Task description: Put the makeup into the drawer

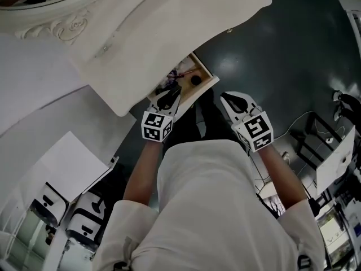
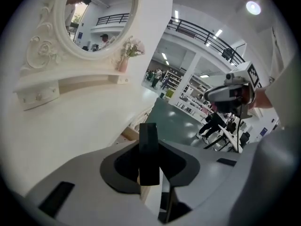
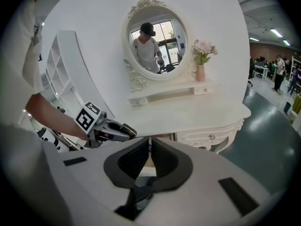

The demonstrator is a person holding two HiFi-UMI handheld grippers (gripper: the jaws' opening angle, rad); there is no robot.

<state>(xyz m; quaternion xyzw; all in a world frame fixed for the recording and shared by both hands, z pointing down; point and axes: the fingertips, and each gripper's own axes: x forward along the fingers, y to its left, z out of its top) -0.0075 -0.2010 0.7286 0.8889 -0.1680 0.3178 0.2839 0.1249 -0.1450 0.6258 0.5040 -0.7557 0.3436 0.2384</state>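
Note:
The wooden drawer (image 1: 206, 86) stands pulled open under the white dressing table top (image 1: 169, 33), with a round black item (image 1: 196, 80) and other small makeup pieces inside. My left gripper (image 1: 169, 98) hangs just over the drawer's near left end, shut on a slim black makeup stick (image 2: 149, 149) that stands up between its jaws. The right gripper view shows that left gripper (image 3: 123, 131) from the side. My right gripper (image 1: 232, 101) is to the right of the drawer over the dark floor, jaws together and nothing in them (image 3: 149, 149).
An oval mirror (image 3: 157, 44) and a pink vase of flowers (image 3: 201, 62) stand at the back of the table. A white shelf unit (image 1: 67, 168) is at the left, and cables and equipment (image 1: 333, 151) at the right. The person's torso fills the lower head view.

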